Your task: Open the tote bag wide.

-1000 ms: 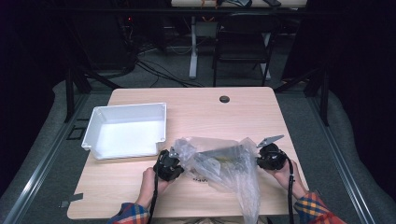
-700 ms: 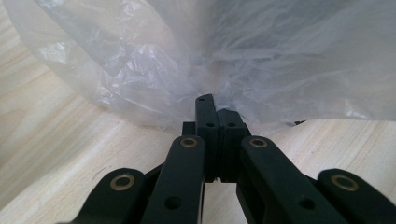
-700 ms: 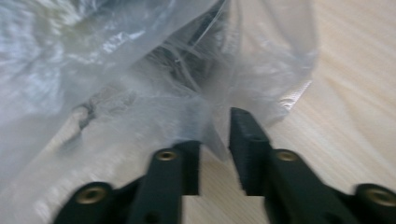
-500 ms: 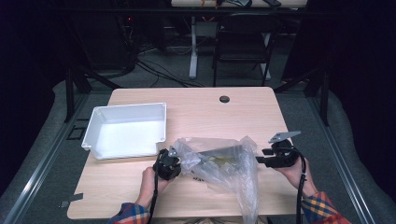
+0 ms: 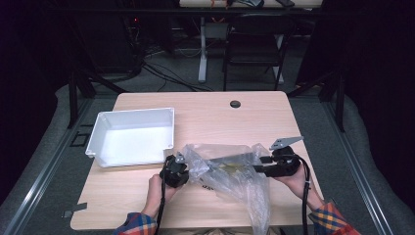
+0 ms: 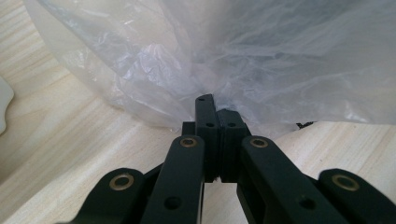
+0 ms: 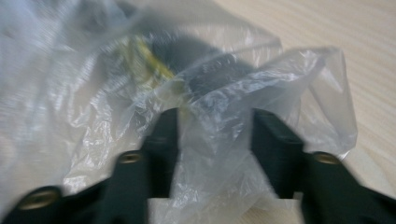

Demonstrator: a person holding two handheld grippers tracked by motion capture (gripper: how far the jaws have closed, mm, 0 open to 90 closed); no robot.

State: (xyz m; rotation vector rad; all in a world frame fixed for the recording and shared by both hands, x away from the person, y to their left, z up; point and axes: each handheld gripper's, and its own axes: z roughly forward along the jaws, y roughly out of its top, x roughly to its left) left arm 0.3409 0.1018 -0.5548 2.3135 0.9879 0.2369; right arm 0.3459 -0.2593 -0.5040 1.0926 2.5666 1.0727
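A crumpled clear plastic bag lies on the front middle of the wooden table. Inside it is a dark object with yellow on it. My left gripper is at the bag's left edge and is shut on a pinch of the plastic. My right gripper is at the bag's right edge. Its jaws stand apart, with loose bag plastic bunched between them. The right gripper view is blurred.
A white tray, with nothing in it, stands at the left, just behind my left gripper. A round cable hole sits near the table's far edge. Beyond the table are a dark chair and floor cables.
My right gripper drew off to the right, then came back toward the bag's right edge with its jaws around the plastic. The left gripper stayed put on the bag.
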